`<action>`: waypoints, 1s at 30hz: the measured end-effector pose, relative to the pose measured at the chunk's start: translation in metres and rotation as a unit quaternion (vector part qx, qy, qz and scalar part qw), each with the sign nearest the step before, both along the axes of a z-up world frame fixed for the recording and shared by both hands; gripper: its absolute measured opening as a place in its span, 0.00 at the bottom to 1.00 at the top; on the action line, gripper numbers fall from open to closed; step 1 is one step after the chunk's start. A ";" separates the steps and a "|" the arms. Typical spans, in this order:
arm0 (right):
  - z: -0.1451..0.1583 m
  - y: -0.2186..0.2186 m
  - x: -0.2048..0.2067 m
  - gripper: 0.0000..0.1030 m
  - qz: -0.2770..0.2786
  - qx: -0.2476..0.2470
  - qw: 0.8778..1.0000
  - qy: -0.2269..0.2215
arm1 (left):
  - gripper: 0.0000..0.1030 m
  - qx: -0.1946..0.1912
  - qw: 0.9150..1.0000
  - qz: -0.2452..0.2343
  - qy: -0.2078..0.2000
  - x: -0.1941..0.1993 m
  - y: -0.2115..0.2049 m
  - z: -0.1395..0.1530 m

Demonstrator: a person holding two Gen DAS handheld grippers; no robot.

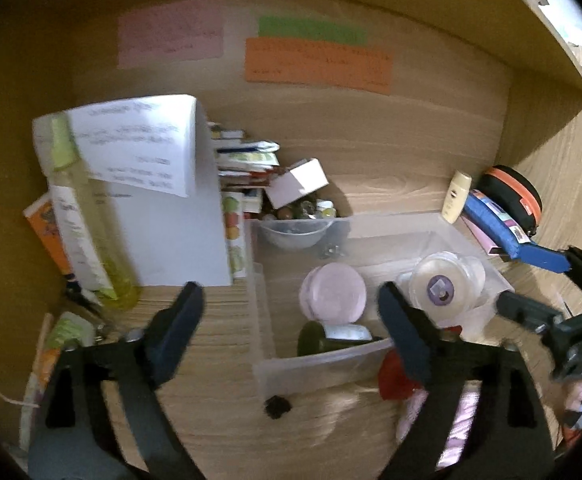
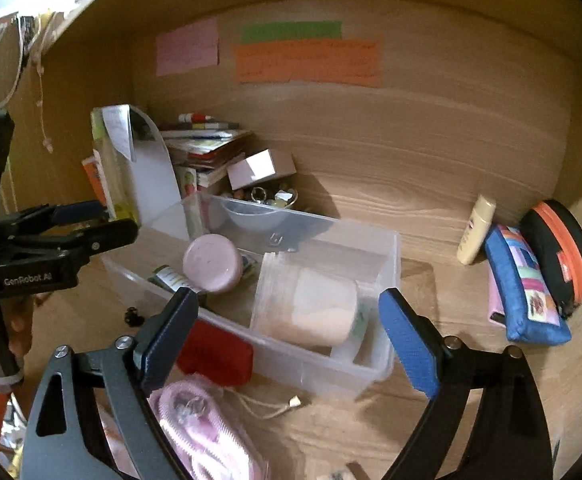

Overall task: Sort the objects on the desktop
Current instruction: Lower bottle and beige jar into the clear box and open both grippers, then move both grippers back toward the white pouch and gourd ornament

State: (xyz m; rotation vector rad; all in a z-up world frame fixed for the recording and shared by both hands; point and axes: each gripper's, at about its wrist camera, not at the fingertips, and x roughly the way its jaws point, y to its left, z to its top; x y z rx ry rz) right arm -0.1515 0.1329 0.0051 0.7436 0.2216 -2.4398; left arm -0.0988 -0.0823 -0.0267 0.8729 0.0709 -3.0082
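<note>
Both claws are seen spread wide with nothing held: the right claw [image 2: 289, 332] is poised over the near wall of the clear plastic bin [image 2: 391, 264], and the left claw [image 1: 291, 320] is held above the bin's near left corner. Nearest, on the bench [image 2: 431, 420], a pink zipped pouch [image 2: 199, 420] is seen lying by the right claw's left finger, with a red pouch [image 2: 215, 354] touching the bin's near wall. Inside the bin, a cream jar wrapped in clear plastic [image 2: 311, 304] is laid on its side, beside a pink-lidded jar [image 2: 213, 258] and a dark green bottle [image 1: 315, 338]. A clear bowl [image 2: 251, 212] is seen at the bin's far end. To the right of the bin, a cream tube [image 2: 477, 230] is stood upright, beside a blue patchwork pencil case [image 2: 525, 288] and a black case with an orange zip [image 2: 563, 250]. Farthest back, pink, green and orange notes [image 2: 307, 62] are stuck on the wooden wall.
</note>
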 end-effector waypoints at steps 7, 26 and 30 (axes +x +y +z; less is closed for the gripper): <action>0.000 0.037 0.010 0.88 -0.041 -0.010 0.999 -0.015 | 0.95 0.003 1.000 0.016 -0.026 0.022 -0.018 -0.009; -0.035 0.097 0.051 0.88 -0.073 0.019 0.995 -0.067 | 0.97 -0.048 0.997 -0.029 -0.050 0.119 0.018 -0.027; -0.034 0.093 0.065 0.88 -0.055 0.018 0.997 -0.060 | 0.97 -0.049 0.995 -0.057 -0.068 0.135 0.034 -0.042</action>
